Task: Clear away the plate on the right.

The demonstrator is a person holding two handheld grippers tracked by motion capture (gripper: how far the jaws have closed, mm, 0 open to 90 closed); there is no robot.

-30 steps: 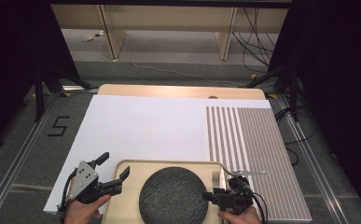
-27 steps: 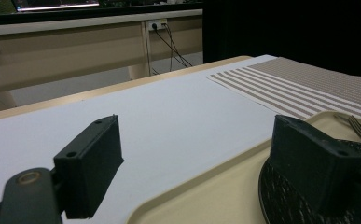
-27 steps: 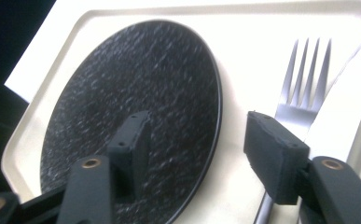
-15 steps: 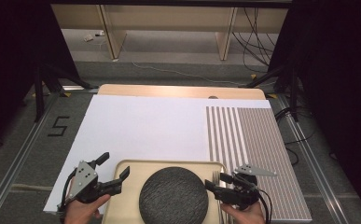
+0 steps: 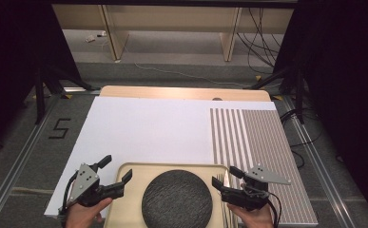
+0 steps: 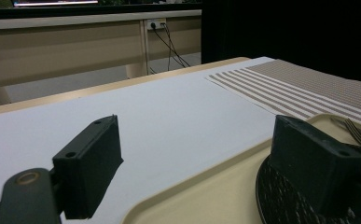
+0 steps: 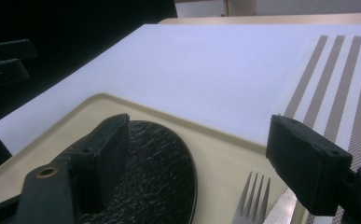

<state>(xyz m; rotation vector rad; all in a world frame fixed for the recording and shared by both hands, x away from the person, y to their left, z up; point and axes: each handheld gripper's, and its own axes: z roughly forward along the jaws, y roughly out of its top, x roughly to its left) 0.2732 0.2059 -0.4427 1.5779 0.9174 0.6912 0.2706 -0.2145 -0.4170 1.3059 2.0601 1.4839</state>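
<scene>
A beige tray point(image 5: 133, 172) lies at the table's near edge with a round black textured plate point(image 5: 177, 199) on it. A silver fork point(image 5: 227, 177) lies along the tray's right side, tines pointing away from me. My right gripper point(image 5: 224, 175) hovers just above the fork point(image 7: 250, 200). Its jaws have just been opening and stand wide, one over the plate point(image 7: 155, 158), the other over the tray's right rim, gripping nothing. My left gripper point(image 5: 116, 167) is open over the tray's left corner point(image 6: 206, 196), one jaw above the white mat, the other by the plate point(image 6: 274, 203).
A large white mat point(image 5: 153, 128) covers the table's middle and left. A brown-and-white striped placemat point(image 5: 257, 142) lies on the right, next to the tray. The wooden table edge point(image 5: 172, 92) runs along the back, with shelving and cables on the floor beyond.
The right gripper's jaws have spread apart and the gripper has lifted slightly, leaving the fork lying on the tray. The left gripper has not moved.
</scene>
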